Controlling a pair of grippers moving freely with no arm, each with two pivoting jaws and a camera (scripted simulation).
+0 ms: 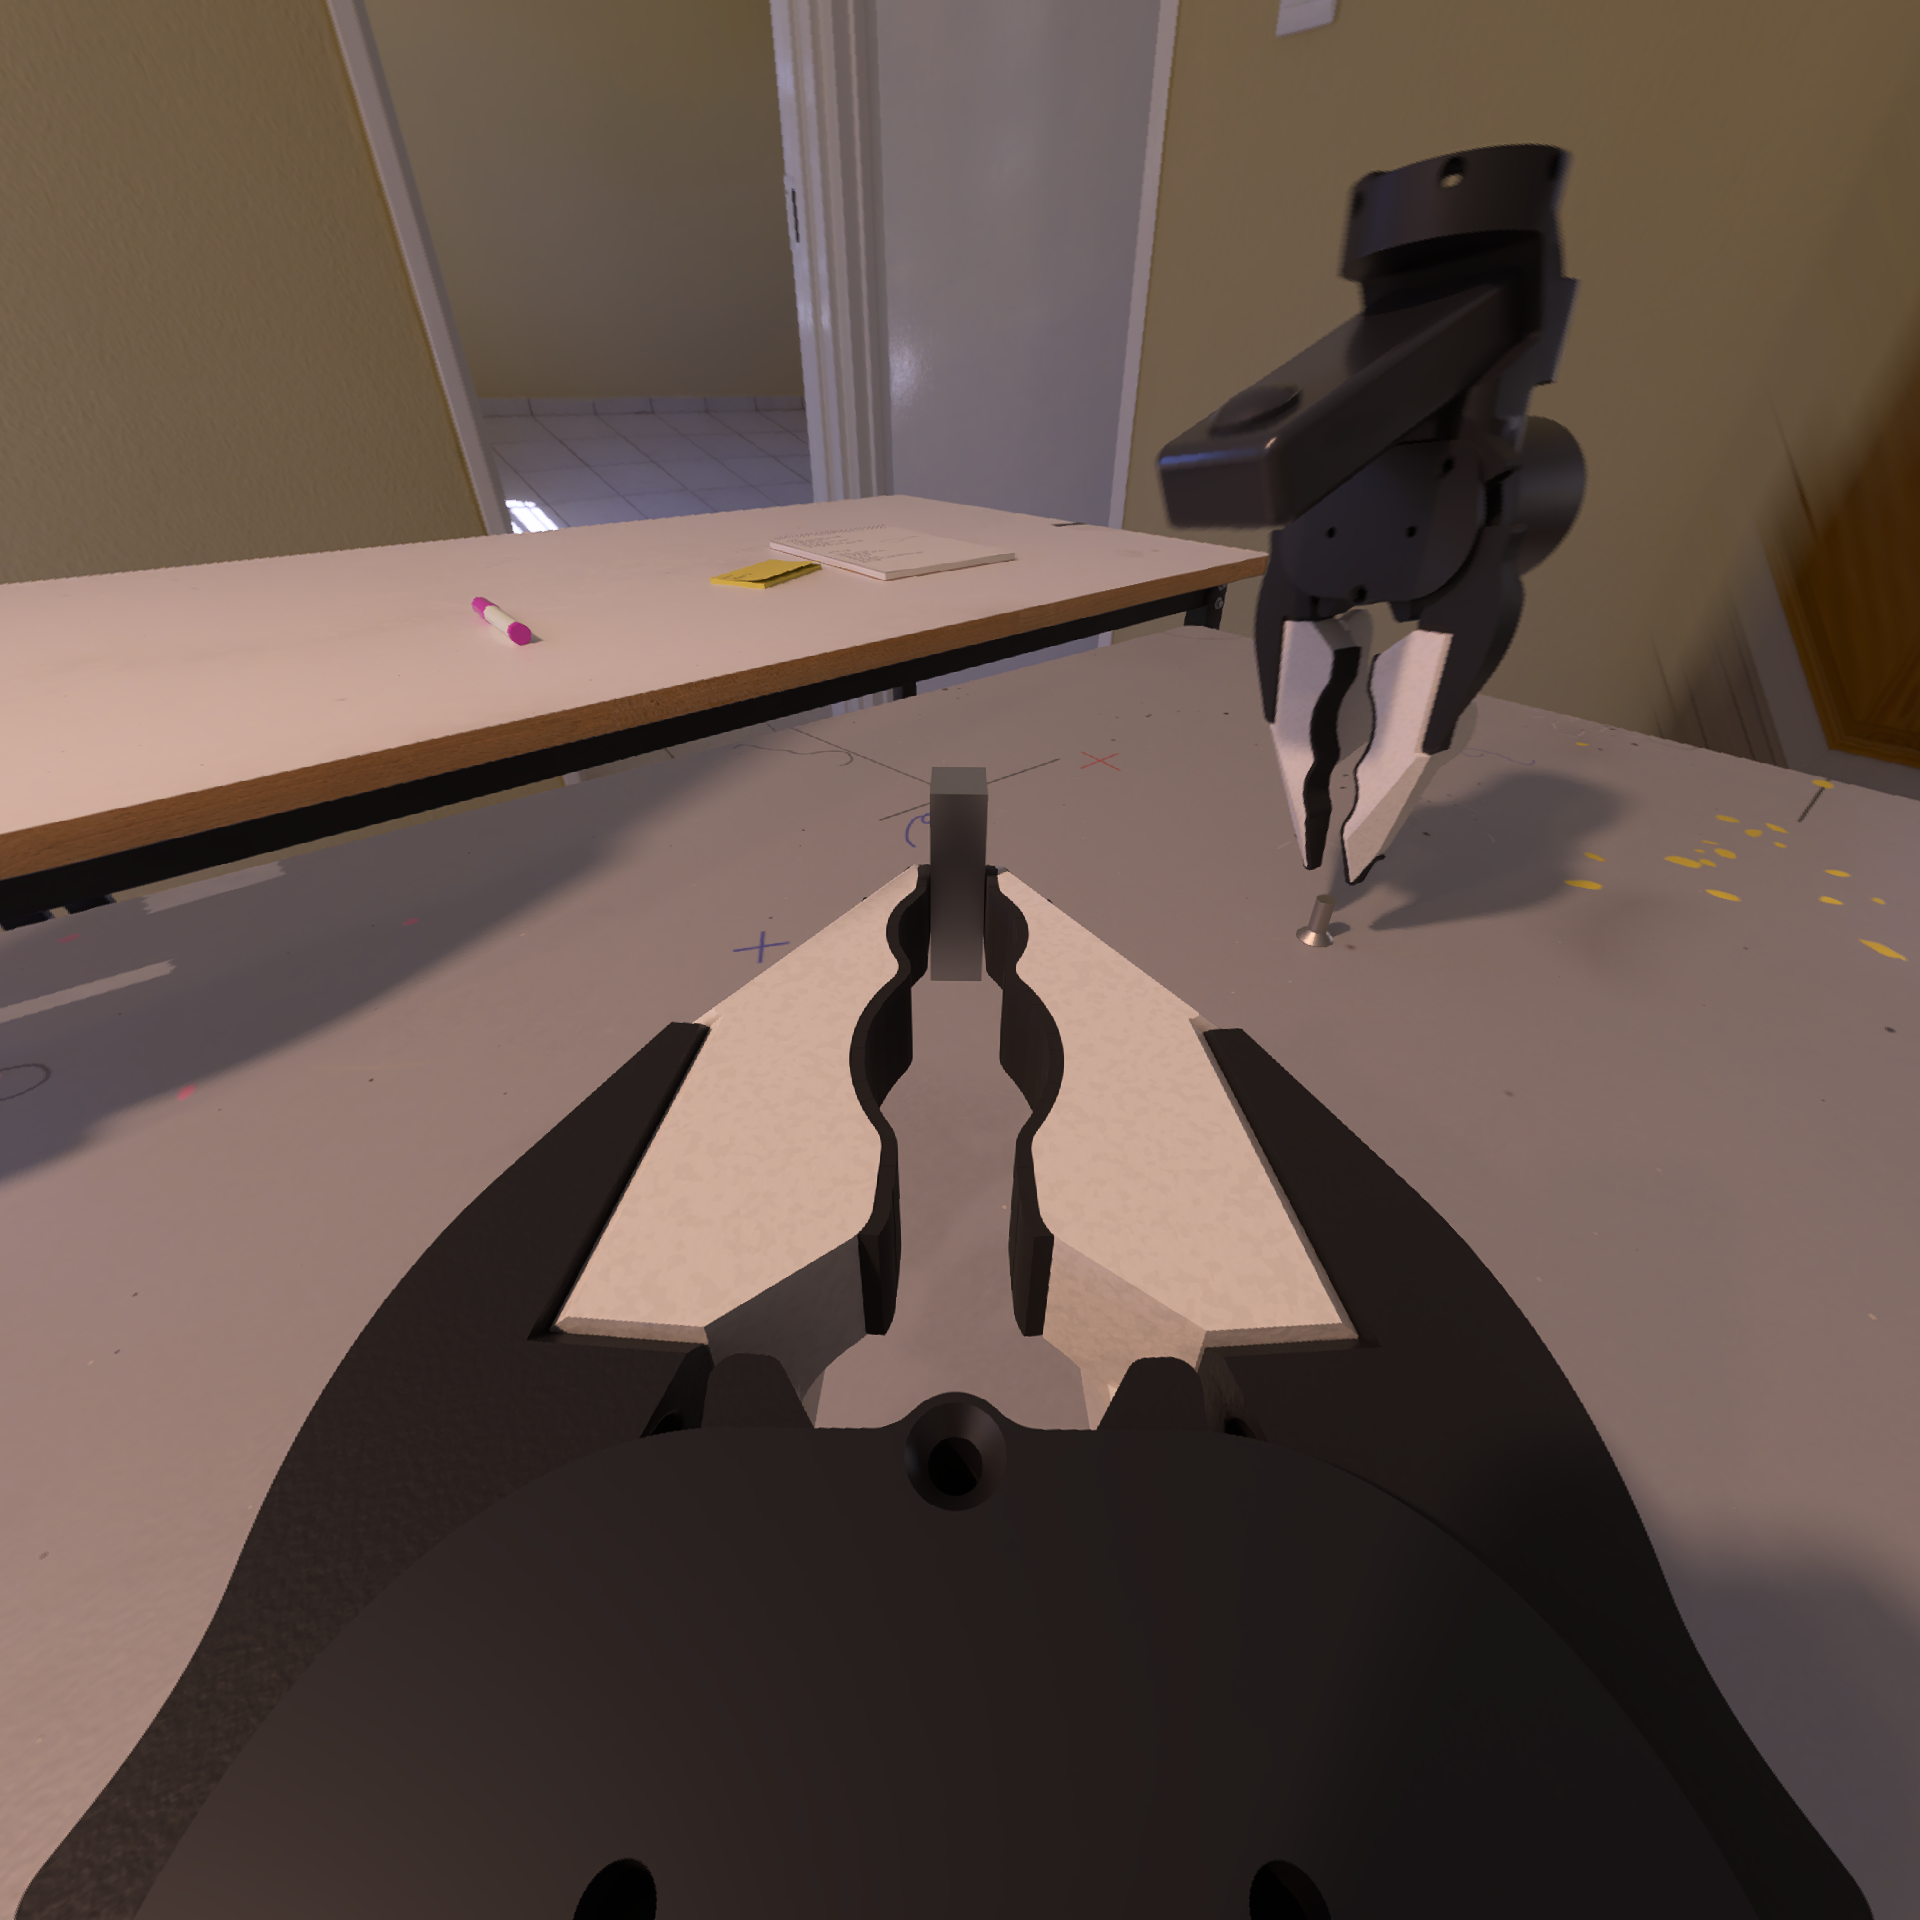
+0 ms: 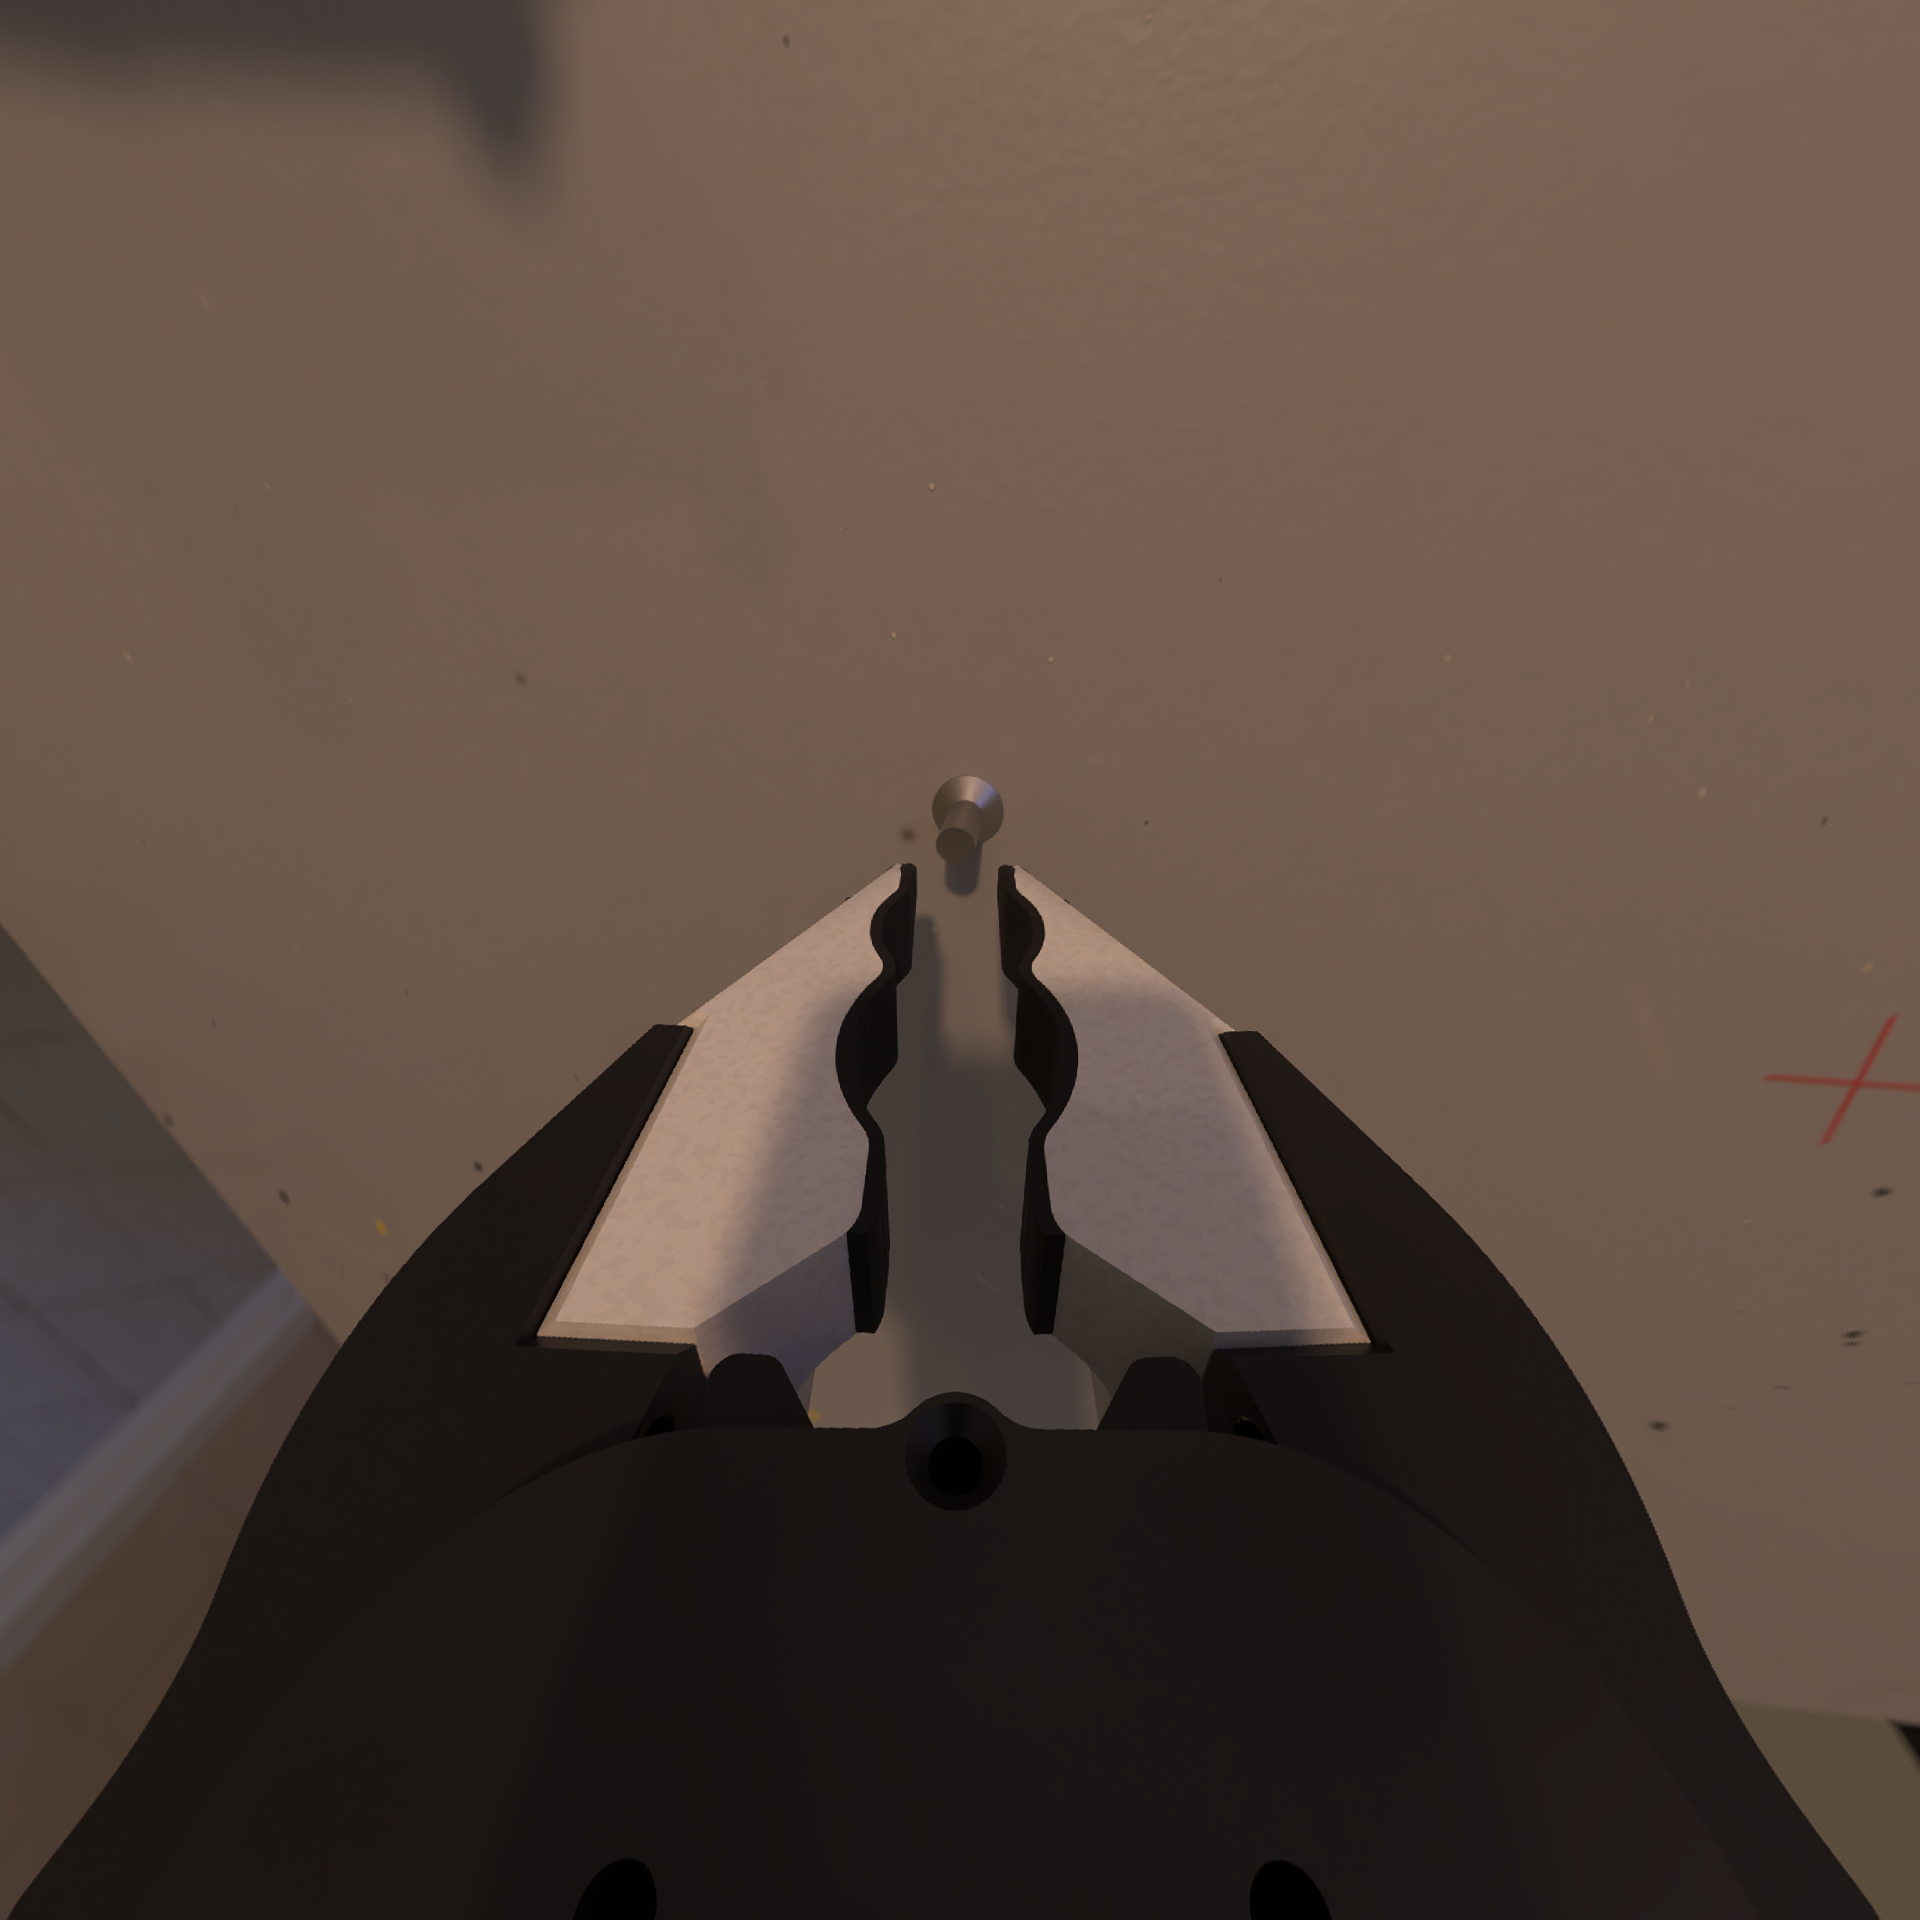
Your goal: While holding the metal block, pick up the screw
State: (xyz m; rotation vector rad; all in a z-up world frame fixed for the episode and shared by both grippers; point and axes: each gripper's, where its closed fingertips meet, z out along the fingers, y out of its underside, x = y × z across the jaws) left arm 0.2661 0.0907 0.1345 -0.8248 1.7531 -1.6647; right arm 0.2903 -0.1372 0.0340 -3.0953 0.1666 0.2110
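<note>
My left gripper (image 1: 957, 883) is shut on a grey metal block (image 1: 957, 873) that stands upright between its fingertips, above the grey table (image 1: 416, 1091). A small silver screw (image 1: 1322, 922) stands head-down on the table to the right of the block. My right gripper (image 1: 1335, 871) points down just above it, jaws a little apart and empty. In the right wrist view the screw (image 2: 964, 826) sits just beyond the tips of the right gripper (image 2: 957, 878), outside the gap.
A wooden-edged table (image 1: 727, 665) stands behind the grey one, with a pink and white marker (image 1: 502, 620), a yellow notepad (image 1: 765, 574) and a white booklet (image 1: 894, 551). Yellow paint flecks (image 1: 1745, 862) and a red cross (image 2: 1855, 1081) mark the grey table.
</note>
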